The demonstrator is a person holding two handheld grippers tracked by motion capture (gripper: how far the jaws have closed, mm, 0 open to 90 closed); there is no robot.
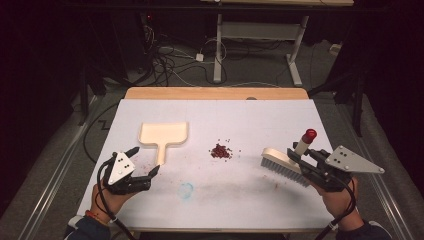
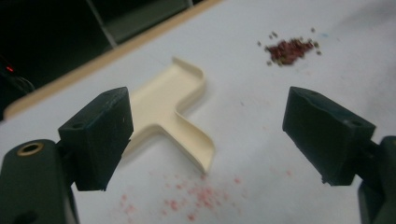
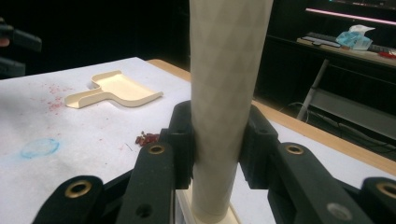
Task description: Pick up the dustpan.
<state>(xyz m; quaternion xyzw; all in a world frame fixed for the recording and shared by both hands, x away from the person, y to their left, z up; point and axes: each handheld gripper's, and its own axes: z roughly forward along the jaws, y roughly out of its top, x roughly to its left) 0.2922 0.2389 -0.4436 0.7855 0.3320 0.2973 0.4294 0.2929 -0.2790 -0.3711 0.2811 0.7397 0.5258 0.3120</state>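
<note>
Your high view looks fwd and down over the whole worktop (image 1: 150, 205). Left gripper view sits low, close, facing the dustpan (image 2: 170, 105). Right gripper view, very near the brush handle (image 3: 224, 93), shares dustpan and probably the crumbs (image 3: 147, 138).

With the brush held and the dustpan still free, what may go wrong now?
The right gripper holds the brush by its handle only, so the brush may twist. The open left gripper has not gripped the dustpan, which may slide. A hard sweep may scatter the crumbs.

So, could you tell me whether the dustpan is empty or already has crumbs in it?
Empty: the dustpan shows a bare cream tray, and the red crumbs lie piled on the table beside it.
</note>
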